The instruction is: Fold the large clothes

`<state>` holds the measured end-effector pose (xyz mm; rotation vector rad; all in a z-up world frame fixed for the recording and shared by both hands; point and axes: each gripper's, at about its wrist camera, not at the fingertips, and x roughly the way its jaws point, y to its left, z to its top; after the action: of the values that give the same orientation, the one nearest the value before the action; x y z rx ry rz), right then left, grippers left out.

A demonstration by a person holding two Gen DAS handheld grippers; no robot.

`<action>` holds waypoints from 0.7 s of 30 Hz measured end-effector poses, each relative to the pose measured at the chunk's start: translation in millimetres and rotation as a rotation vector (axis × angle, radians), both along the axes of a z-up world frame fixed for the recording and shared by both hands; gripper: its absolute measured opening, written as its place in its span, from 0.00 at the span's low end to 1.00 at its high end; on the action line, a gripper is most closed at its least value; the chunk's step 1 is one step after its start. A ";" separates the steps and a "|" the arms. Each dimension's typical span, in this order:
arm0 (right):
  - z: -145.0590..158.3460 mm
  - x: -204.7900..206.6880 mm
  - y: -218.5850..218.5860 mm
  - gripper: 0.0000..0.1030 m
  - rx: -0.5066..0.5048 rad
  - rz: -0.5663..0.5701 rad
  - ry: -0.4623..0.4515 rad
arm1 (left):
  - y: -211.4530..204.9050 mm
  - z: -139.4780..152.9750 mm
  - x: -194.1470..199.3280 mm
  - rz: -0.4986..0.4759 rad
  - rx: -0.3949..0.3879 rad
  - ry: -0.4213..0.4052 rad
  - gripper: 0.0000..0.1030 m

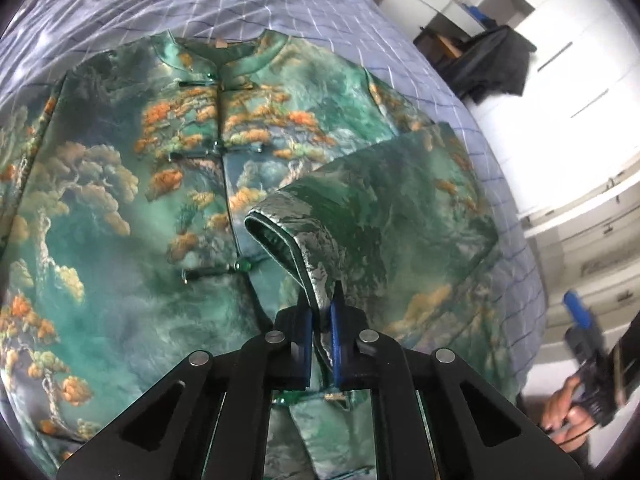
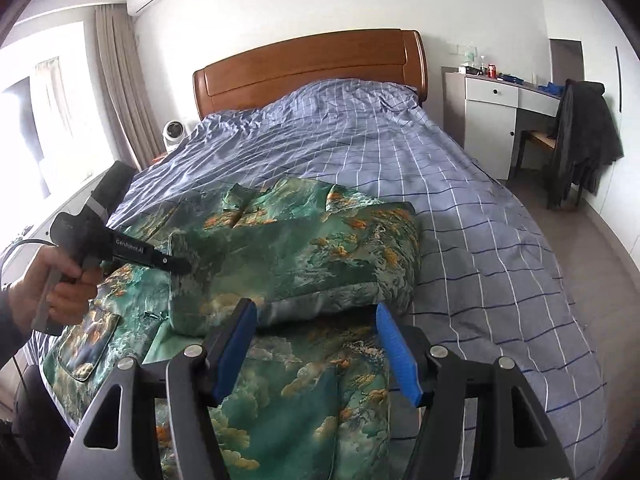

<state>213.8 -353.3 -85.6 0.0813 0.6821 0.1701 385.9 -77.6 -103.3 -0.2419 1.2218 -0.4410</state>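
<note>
A green jacket with orange tree print and knot buttons lies face up on the blue checked bed. My left gripper is shut on the cuff of the jacket's right sleeve, which lies folded across the jacket's front. In the right wrist view the left gripper pinches that sleeve at its end. My right gripper is open and empty, hovering above the jacket's lower part near the bed's foot. The right gripper also shows in the left wrist view.
A wooden headboard stands at the far end of the bed. A white desk and a chair draped with a dark garment stand to the right. A small white fan sits left of the bed. Curtains hang at left.
</note>
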 end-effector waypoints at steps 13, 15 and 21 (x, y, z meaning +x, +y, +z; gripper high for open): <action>9.7 3.8 -4.2 0.62 -0.032 -0.004 -0.028 | -7.9 37.6 0.4 -0.098 -0.220 0.067 0.06; 12.3 3.2 -3.2 0.62 -0.038 -0.006 -0.043 | -21.1 52.0 -3.8 -0.117 -0.215 0.036 0.06; 12.7 0.6 -1.3 0.62 -0.037 -0.007 -0.041 | -32.3 73.9 -0.2 -0.117 -0.169 -0.054 0.05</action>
<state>214.3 -354.6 -72.9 0.0447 0.6437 0.1517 385.7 -109.9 -29.4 -0.3017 1.1511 -0.6495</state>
